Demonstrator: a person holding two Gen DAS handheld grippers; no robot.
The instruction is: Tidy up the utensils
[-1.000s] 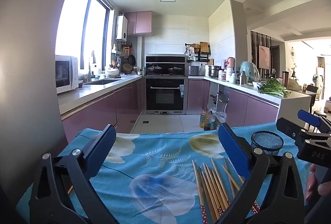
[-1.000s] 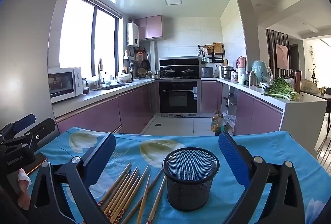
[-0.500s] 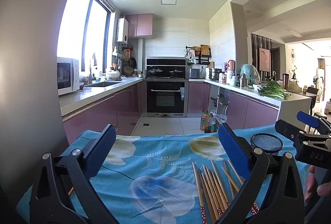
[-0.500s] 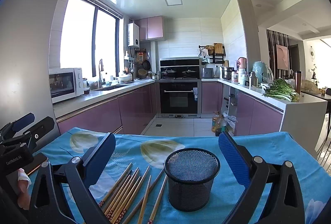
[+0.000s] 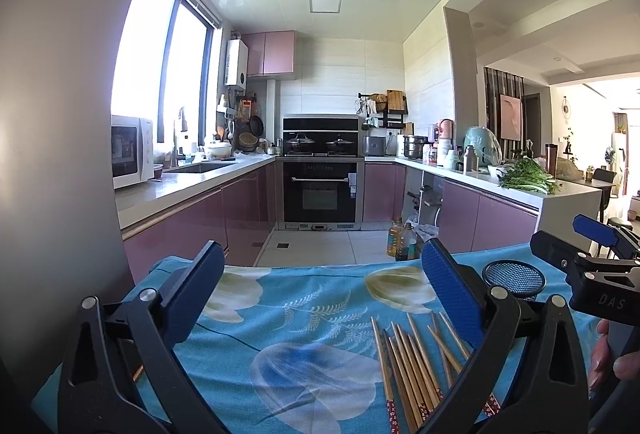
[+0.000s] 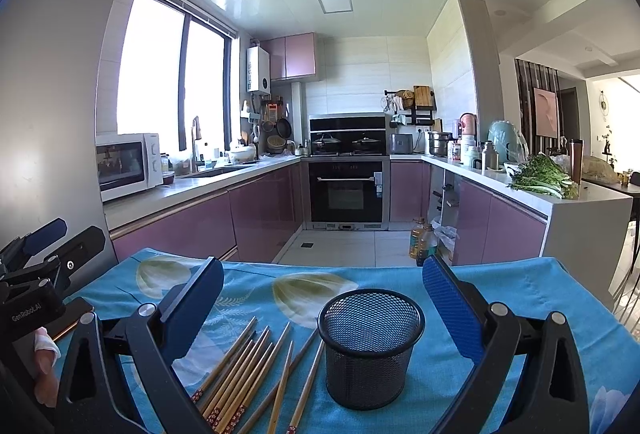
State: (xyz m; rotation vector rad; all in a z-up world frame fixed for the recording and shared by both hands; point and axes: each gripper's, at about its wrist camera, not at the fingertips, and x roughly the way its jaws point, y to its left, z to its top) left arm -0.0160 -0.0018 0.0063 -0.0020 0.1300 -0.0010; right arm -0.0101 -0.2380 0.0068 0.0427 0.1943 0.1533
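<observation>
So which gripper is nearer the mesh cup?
Right. The right gripper faces the mesh cup head-on, open jaws flanking it; the left gripper sits off to its left, by the chopsticks.

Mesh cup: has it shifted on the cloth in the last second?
No. The mesh cup sits by the same pale flower print on the tablecloth, chopsticks alongside.

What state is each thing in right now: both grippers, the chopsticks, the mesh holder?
left gripper: open, holding nothing, above the cloth
right gripper: open, holding nothing, mesh holder in front between its fingers
chopsticks: lying loose on the tablecloth, none in the holder
mesh holder: upright, looks empty
oven door: shut
</observation>
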